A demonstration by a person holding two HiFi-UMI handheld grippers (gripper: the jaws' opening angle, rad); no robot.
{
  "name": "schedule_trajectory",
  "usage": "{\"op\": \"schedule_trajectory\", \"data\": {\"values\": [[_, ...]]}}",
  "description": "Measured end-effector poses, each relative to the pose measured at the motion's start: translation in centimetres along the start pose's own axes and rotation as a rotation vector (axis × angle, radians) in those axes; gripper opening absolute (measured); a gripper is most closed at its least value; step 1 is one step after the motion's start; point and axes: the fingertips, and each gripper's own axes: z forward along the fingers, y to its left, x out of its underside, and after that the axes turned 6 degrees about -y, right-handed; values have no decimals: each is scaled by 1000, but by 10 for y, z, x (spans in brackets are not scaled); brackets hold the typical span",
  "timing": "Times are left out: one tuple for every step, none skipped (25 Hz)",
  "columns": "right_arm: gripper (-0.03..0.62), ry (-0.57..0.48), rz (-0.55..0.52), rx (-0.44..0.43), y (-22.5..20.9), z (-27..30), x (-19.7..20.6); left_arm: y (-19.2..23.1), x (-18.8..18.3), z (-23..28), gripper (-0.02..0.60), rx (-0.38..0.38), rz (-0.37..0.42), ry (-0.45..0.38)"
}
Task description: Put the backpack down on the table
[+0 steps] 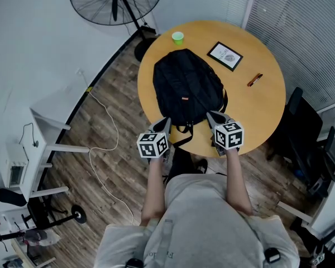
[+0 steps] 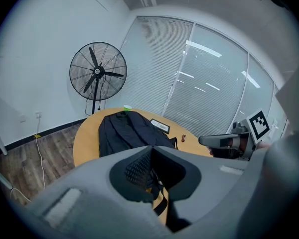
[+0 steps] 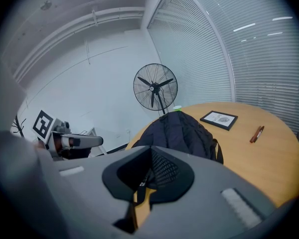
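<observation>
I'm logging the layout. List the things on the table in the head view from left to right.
cup → frame → pen. The backpack is left out because it spans the cup and part of the frame.

Black pedestal fan (image 1: 116, 1) standing against white wall (image 1: 33, 32). Brown wood-plank floor (image 1: 109, 155) running under round light-wood desk (image 1: 268, 102), white cable (image 1: 103, 116) trailing across planks. White horizontal blinds (image 1: 301, 27) covering glazed wall, bright light streaks (image 2: 204, 49) showing on glass. White side table (image 1: 47, 130) standing at left. Black office chair (image 1: 304, 133) sitting just beside desk at right.
</observation>
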Motion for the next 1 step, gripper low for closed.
{"op": "schedule_trajectory", "data": {"values": [[-2,0,0,0,0,0,0,0,0,0,6,1,0,1]]}}
